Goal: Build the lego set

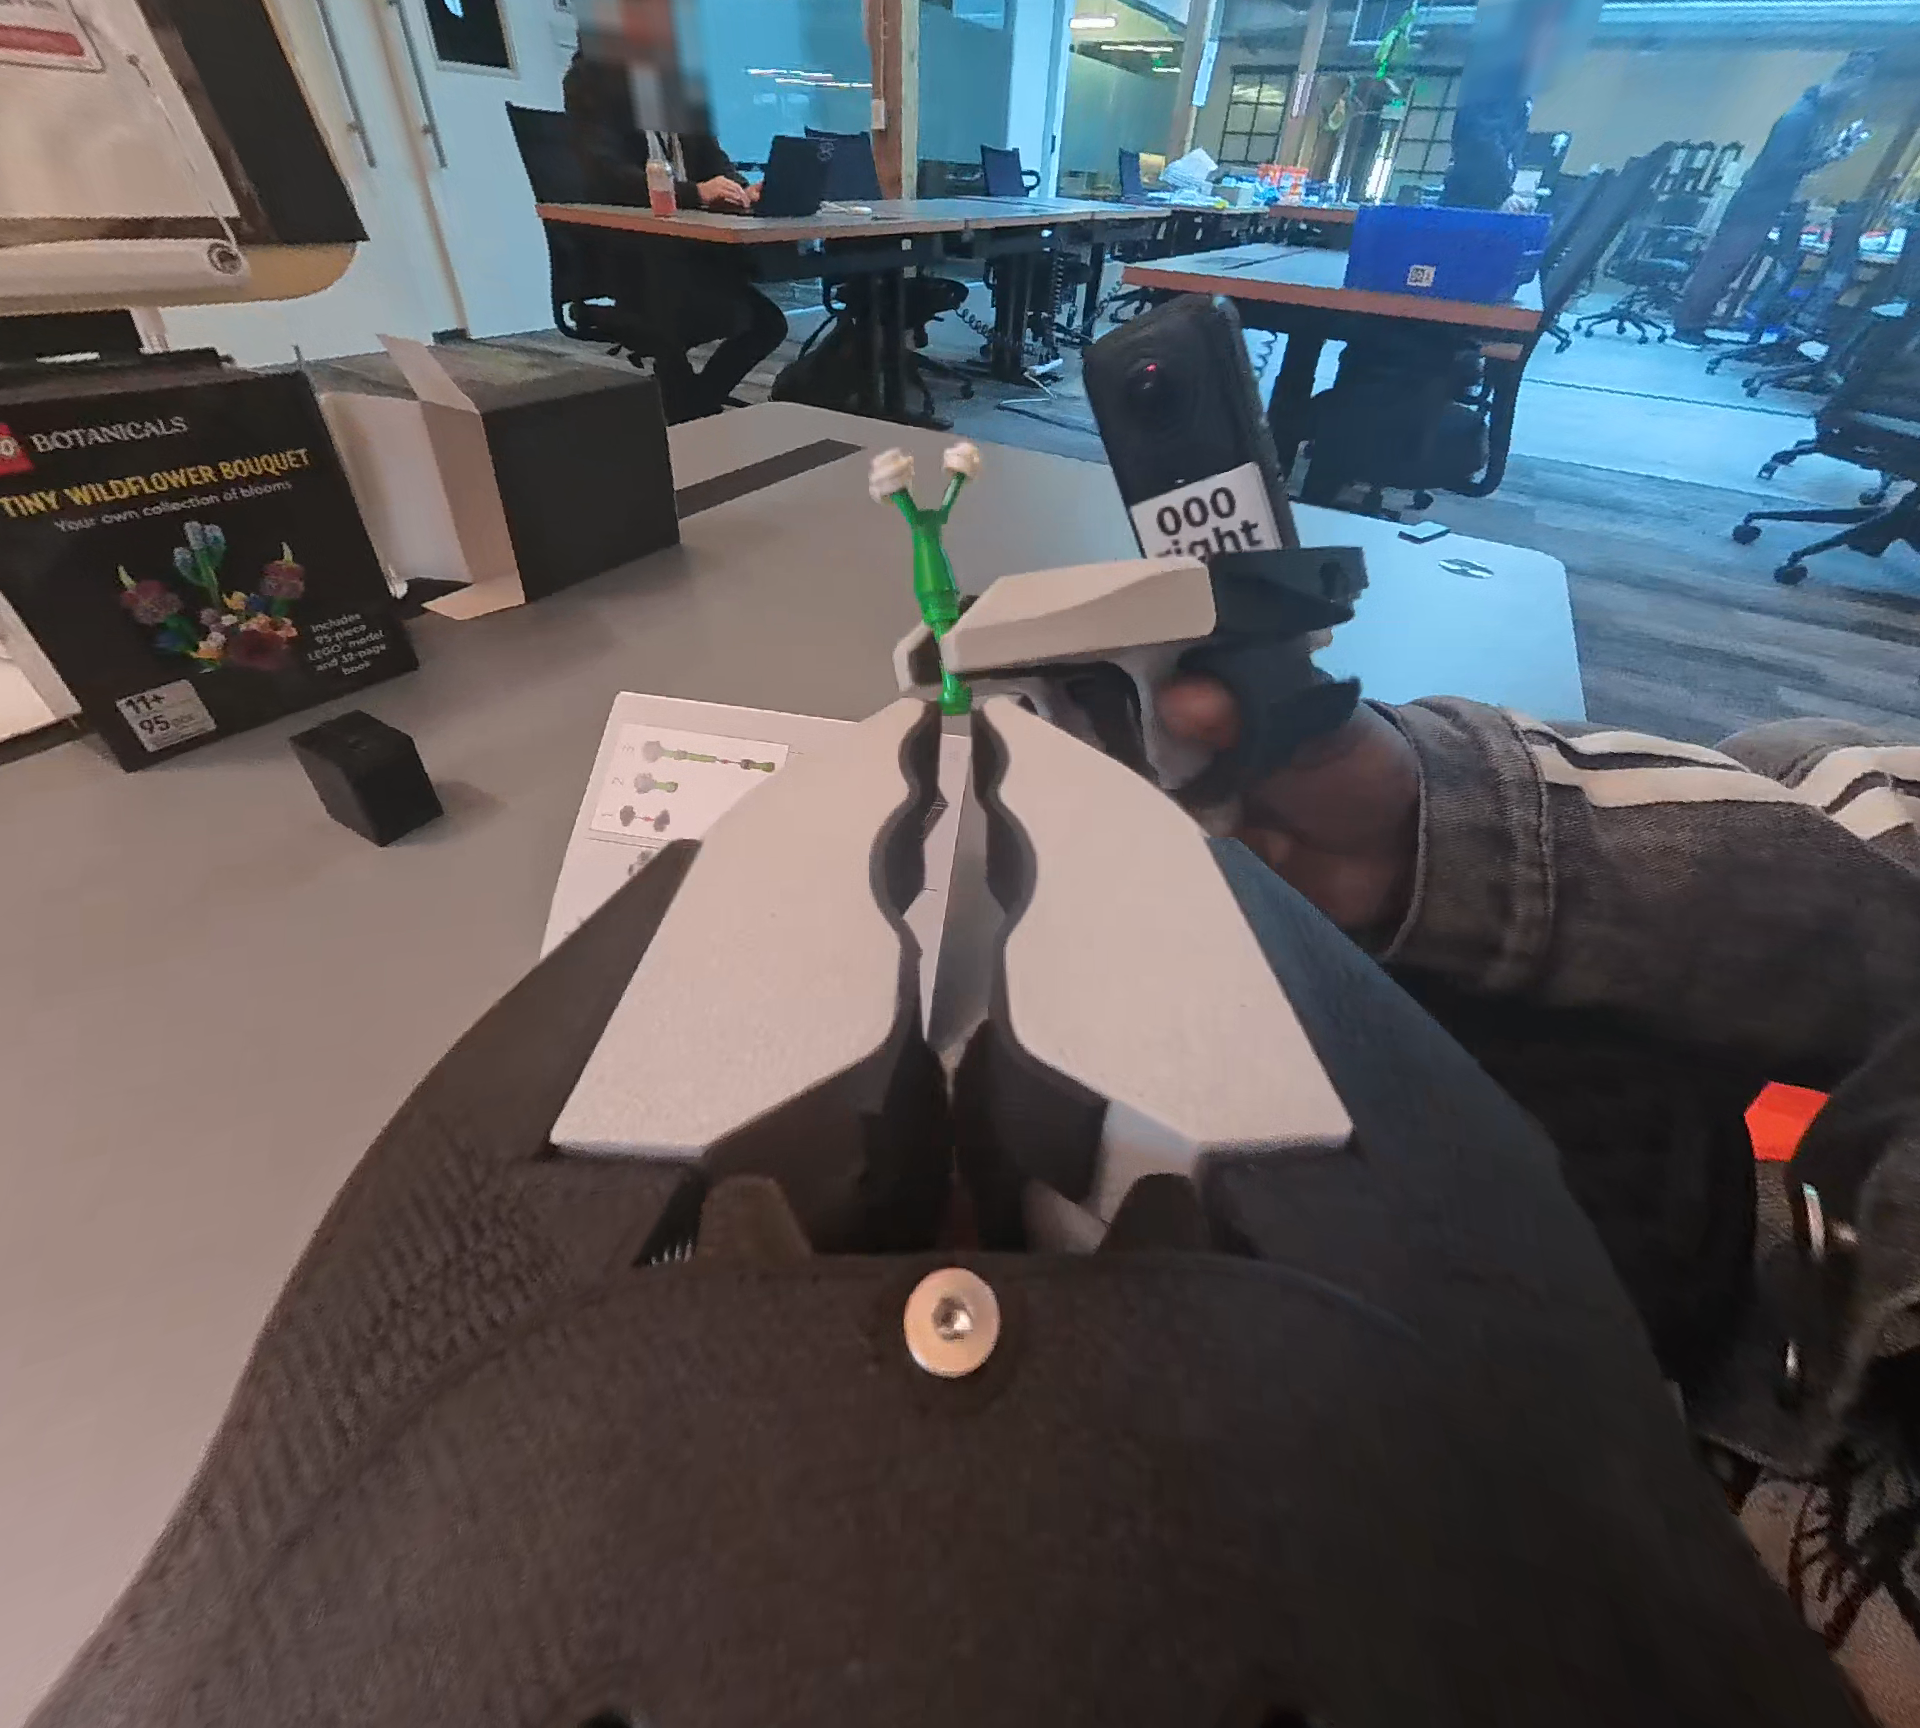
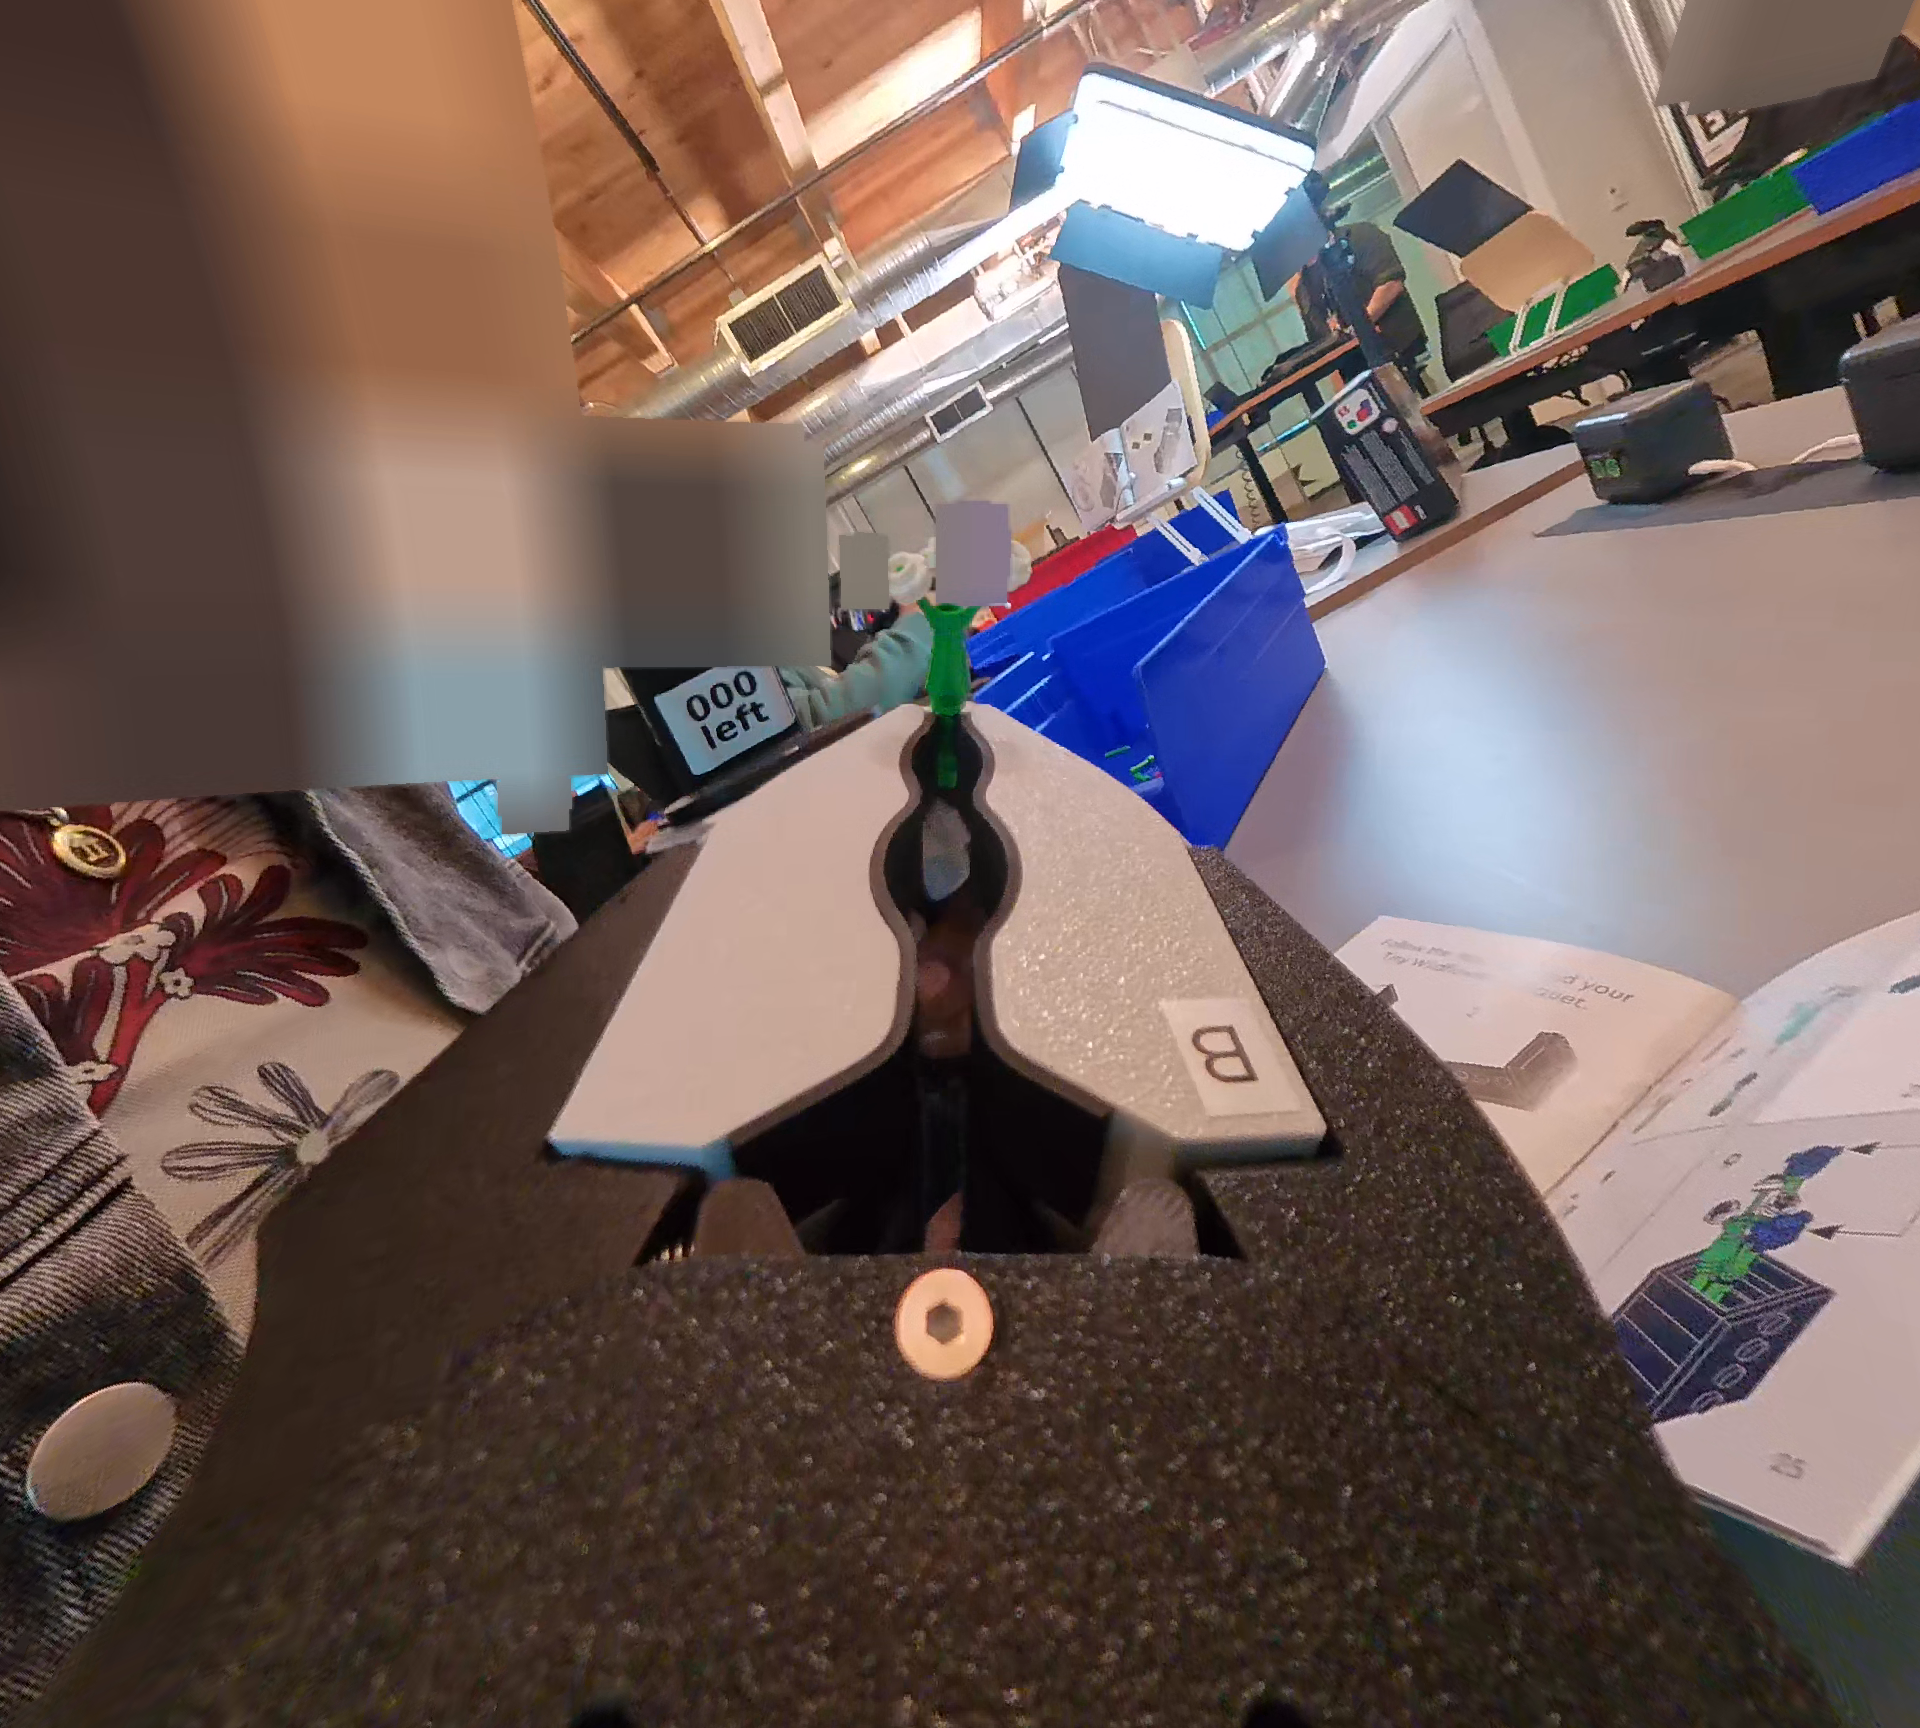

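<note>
A green Lego stem (image 1: 928, 556) forks into two white buds and stands upright above the grey table (image 1: 260, 951). My right gripper (image 1: 940, 650) comes in from the right and is shut on the stem's lower part. In the right wrist view the stem (image 2: 948, 655) sticks out past the right gripper's (image 2: 948, 722) closed tips. My left gripper (image 1: 951, 720) is closed to a narrow slit, with the stem's bottom end between its tips. Both grippers hold the piece in the air.
The black set box (image 1: 197, 577) stands at the left, with a small black block (image 1: 366, 774) before it and an open black carton (image 1: 561, 473) behind. The instruction booklet (image 1: 675, 774) lies under the grippers and also shows in the right wrist view (image 2: 1558, 1107). Blue bins (image 2: 1195, 639) stand beyond. The grippers are tip to tip, or close to it. The small black block (image 1: 366, 774) is about equally far from each gripper, around 25 centimeters.
</note>
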`<act>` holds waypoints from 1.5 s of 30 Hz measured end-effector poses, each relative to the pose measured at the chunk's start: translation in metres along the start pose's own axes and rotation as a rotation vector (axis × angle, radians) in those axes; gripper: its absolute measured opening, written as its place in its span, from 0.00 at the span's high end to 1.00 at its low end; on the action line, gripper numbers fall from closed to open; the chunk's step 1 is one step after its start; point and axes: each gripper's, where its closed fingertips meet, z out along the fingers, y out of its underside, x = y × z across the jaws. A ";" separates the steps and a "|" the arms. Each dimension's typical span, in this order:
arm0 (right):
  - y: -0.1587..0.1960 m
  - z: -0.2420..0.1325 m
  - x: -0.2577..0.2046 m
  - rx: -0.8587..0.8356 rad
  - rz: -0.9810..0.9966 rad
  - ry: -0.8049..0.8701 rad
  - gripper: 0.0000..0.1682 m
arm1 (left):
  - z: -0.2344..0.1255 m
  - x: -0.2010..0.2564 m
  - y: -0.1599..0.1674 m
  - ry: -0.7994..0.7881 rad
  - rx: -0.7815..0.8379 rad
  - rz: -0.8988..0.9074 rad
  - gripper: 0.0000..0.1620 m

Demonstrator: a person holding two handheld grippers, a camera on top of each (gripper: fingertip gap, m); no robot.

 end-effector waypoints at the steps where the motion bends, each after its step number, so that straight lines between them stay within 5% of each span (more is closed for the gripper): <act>1: 0.001 0.001 0.001 -0.008 -0.010 0.009 0.99 | 0.000 -0.001 0.000 0.003 -0.001 -0.008 0.96; 21: -0.003 -0.003 -0.001 -0.017 -0.084 0.020 0.91 | -0.002 -0.002 0.014 0.052 -0.034 -0.024 0.97; 45: 0.021 -0.011 -0.010 -0.157 -0.252 0.073 0.99 | -0.007 0.016 0.014 0.173 0.036 -0.067 0.93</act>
